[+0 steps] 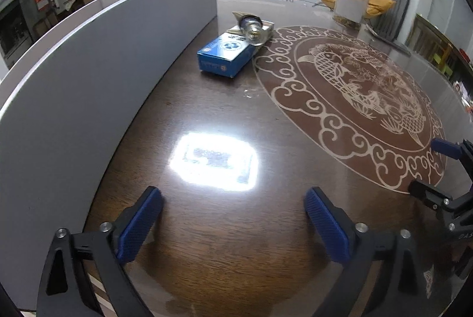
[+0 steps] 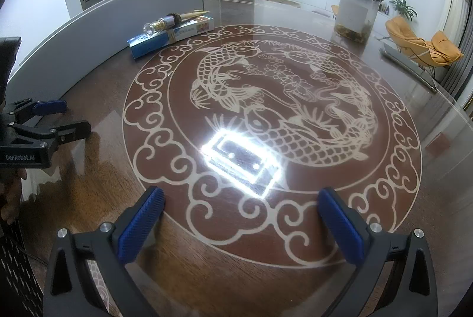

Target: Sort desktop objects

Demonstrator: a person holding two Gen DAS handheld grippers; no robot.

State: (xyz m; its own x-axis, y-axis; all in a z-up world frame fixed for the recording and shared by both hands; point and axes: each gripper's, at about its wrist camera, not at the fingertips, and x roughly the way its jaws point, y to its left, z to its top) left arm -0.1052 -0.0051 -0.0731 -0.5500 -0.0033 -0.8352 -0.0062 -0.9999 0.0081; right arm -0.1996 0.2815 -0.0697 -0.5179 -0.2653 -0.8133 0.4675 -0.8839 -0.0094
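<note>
Blue box (image 1: 226, 55) lying at 12 o'clock, glass-ended calligraphy brush (image 2: 171, 21) resting on top. Left gripper (image 1: 233, 223) and right gripper (image 2: 241, 223) both hovering, tilting down, jaws apart, holding nothing.

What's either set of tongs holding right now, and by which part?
Nothing. The left tongs and right tongs both stand open over bare tabletop. The calligraphy brush lies untouched on the blue box.
</note>
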